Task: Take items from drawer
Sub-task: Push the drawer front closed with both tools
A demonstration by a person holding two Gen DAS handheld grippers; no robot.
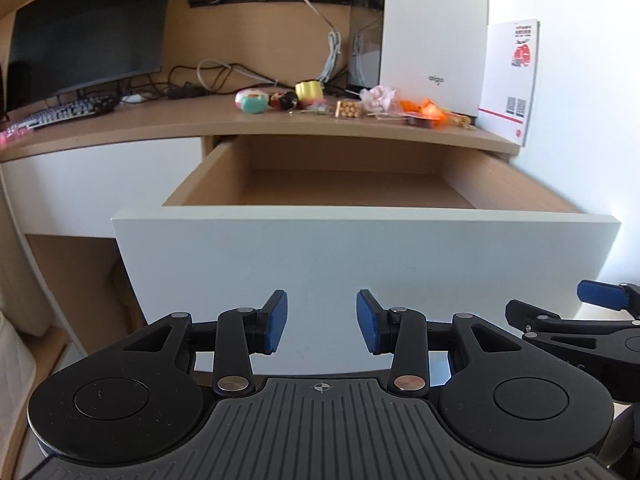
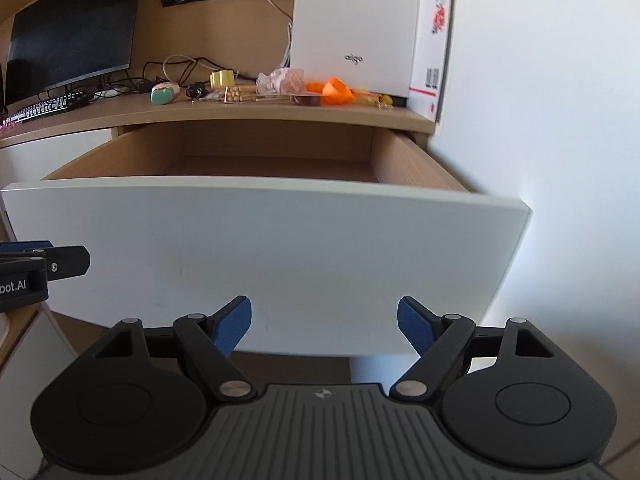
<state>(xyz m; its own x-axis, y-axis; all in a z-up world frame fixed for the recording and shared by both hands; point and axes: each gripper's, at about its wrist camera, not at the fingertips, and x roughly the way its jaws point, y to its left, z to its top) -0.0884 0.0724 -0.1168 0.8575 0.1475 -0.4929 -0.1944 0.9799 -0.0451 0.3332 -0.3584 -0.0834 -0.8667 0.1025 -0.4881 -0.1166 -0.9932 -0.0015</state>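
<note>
The drawer (image 1: 360,264) under the desk is pulled out, its white front (image 2: 256,256) facing me; the wooden inside that shows holds nothing I can see, and its near floor is hidden behind the front panel. My left gripper (image 1: 322,322) hangs in front of the panel, below its rim, jaws apart with nothing between the blue pads. My right gripper (image 2: 324,326) sits likewise before the panel, jaws wider and empty. On the desktop above lie small items: a green-and-pink toy (image 1: 251,102), a yellow roll (image 1: 309,91), wooden beads (image 1: 347,109), orange pieces (image 1: 424,110).
A white box (image 1: 432,32) and a booklet (image 1: 510,80) stand at the desk's right end against the white wall. A monitor (image 1: 88,32), keyboard (image 1: 68,112) and cables (image 1: 216,76) occupy the left. Open space under the desk lies left of the drawer.
</note>
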